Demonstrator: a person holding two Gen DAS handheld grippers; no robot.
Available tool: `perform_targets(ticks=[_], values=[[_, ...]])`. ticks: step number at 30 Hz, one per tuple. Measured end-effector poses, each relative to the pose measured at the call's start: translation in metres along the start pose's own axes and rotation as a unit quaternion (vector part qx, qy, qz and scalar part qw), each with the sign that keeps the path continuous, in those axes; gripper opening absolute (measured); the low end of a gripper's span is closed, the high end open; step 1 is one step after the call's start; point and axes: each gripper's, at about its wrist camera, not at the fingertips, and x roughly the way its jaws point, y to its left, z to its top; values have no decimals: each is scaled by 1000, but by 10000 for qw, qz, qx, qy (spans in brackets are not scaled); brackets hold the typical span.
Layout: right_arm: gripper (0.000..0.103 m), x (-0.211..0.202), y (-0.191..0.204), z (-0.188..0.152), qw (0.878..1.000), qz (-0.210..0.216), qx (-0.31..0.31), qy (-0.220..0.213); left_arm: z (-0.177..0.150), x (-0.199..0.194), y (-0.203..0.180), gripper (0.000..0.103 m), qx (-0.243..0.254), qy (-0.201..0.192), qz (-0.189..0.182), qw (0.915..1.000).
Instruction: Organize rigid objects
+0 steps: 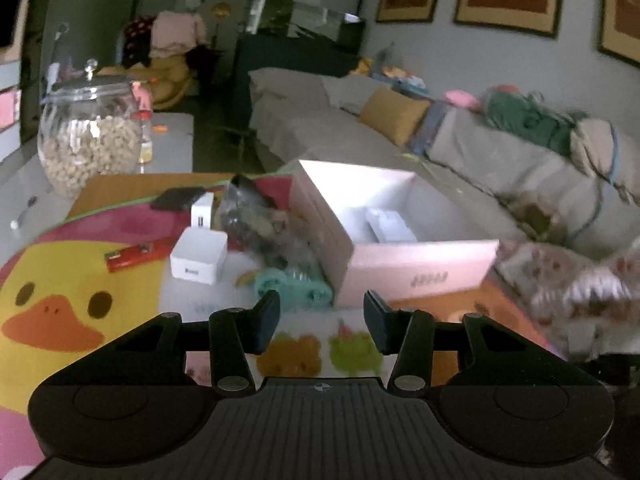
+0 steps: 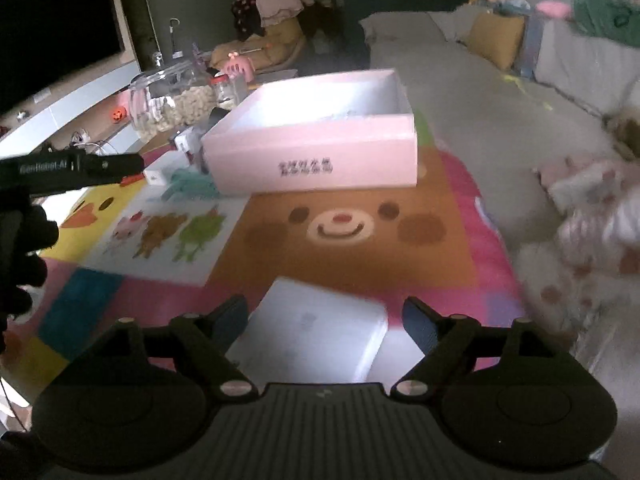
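Note:
A pink open box (image 1: 416, 270) stands on a cartoon play mat (image 1: 60, 280), with a white item (image 1: 390, 224) inside it. The box also shows in the right wrist view (image 2: 316, 160). Left of it lie a white cube charger (image 1: 199, 255), a second white adapter (image 1: 201, 210), a red flat item (image 1: 138, 254), a teal toy (image 1: 294, 284), a clear bag of bits (image 1: 260, 220) and a black wallet (image 1: 178, 198). My left gripper (image 1: 320, 316) is open and empty just before the teal toy. My right gripper (image 2: 324, 320) is open around a flat white box (image 2: 316, 332) on the mat.
A glass jar of snacks (image 1: 90, 140) stands at the back left. A grey sofa with cushions (image 1: 520, 168) runs along the right. A patterned fleece cloth (image 2: 592, 240) lies at the mat's right edge. The left gripper's body (image 2: 72, 170) enters the right wrist view from the left.

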Motion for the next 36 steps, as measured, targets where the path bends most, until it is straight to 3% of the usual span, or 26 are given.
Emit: perform_targets(ticks=[8, 12, 14, 18, 22, 25, 28, 32, 36], values=[[85, 6, 21, 0, 9989, -348, -232, 214, -17, -4, -3, 51, 131, 151, -116, 9997], [69, 2, 30, 4, 9965, -526, -622, 191, -28, -6, 1, 51, 234, 241, -163, 9993], [69, -5, 29, 15, 9969, -438, -649, 81, -32, -7, 6, 51, 205, 306, -111, 9993], [69, -21, 28, 68, 9953, -368, -524, -722, -37, -5, 17, 51, 17, 395, 48, 9992], [69, -18, 34, 146, 9825, -665, -458, -1680, -36, -4, 21, 51, -47, 390, 123, 9992], [82, 6, 41, 184, 9764, -1013, -536, -1830, -37, -7, 24, 51, -32, 376, 246, 9990], [83, 21, 49, 178, 9735, -1186, -667, -1838, -38, -8, 32, 51, -77, 377, 378, 9985], [84, 34, 52, 132, 9817, -883, -767, -1502, -34, -1, 43, 51, -193, 421, 545, 9974], [84, 42, 49, 88, 9917, -289, -821, -948, -22, 5, 45, 51, -169, 211, 470, 9985]])
